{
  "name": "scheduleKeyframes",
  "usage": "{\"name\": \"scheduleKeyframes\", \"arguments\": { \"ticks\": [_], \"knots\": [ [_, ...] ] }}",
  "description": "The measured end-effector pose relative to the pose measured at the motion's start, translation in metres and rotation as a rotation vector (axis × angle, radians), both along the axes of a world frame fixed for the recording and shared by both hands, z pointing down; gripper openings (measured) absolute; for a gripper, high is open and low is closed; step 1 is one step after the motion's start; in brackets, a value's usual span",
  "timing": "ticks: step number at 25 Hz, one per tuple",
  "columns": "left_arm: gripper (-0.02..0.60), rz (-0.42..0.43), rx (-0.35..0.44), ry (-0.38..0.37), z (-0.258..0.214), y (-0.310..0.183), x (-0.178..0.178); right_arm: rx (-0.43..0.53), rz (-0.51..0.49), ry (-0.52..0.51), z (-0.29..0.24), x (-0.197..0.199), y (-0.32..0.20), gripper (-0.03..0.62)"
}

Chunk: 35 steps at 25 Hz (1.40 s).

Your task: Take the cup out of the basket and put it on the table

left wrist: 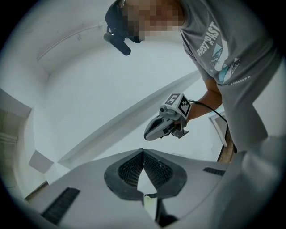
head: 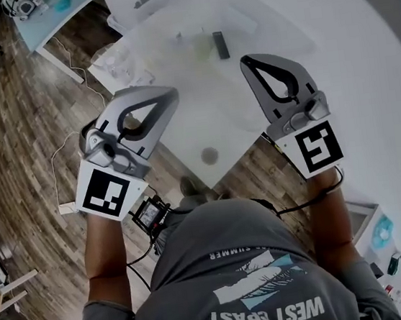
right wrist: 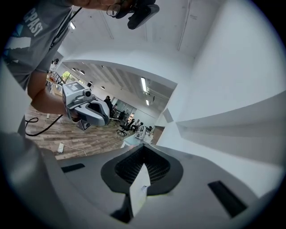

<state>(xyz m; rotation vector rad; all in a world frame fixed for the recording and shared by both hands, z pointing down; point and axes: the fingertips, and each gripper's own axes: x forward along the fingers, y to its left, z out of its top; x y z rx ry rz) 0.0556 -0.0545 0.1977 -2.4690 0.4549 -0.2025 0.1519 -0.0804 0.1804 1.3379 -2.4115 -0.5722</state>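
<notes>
In the head view both grippers are held up over the near edge of the white table, jaws pointing away from me. My left gripper is shut with nothing in it, and so is my right gripper. The left gripper view looks up at wall and ceiling, its jaws closed tip to tip, with the right gripper beyond. The right gripper view shows its own closed jaws and the left gripper. A pale see-through basket stands at the table's far end. A blurred greenish shape, perhaps the cup, lies near it.
A small dark oblong object lies on the table beside the greenish shape, and a round grey spot sits near the front edge. A cable and a power strip lie on the wood floor at the left. A white wall runs along the right.
</notes>
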Motion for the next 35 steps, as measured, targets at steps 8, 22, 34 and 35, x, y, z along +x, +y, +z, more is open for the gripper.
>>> {"name": "scheduleKeyframes", "arguments": {
  "ticks": [8,22,34,35],
  "knots": [
    [0.009,0.062,-0.049,0.058,0.010,-0.040,-0.023,-0.036,0.051,0.044,0.010,-0.021,-0.040,0.012],
    [0.009,-0.005,-0.102,0.047,0.027,-0.079,-0.039,-0.130,0.034,0.095,0.046,-0.010,-0.121,0.012],
    [0.009,-0.120,-0.181,0.017,0.053,-0.126,-0.031,-0.323,-0.003,0.132,0.129,0.020,-0.229,0.012],
    [0.009,-0.132,-0.189,0.015,0.056,-0.130,-0.030,-0.345,-0.004,0.140,0.141,0.024,-0.238,0.012]
  ]
}}
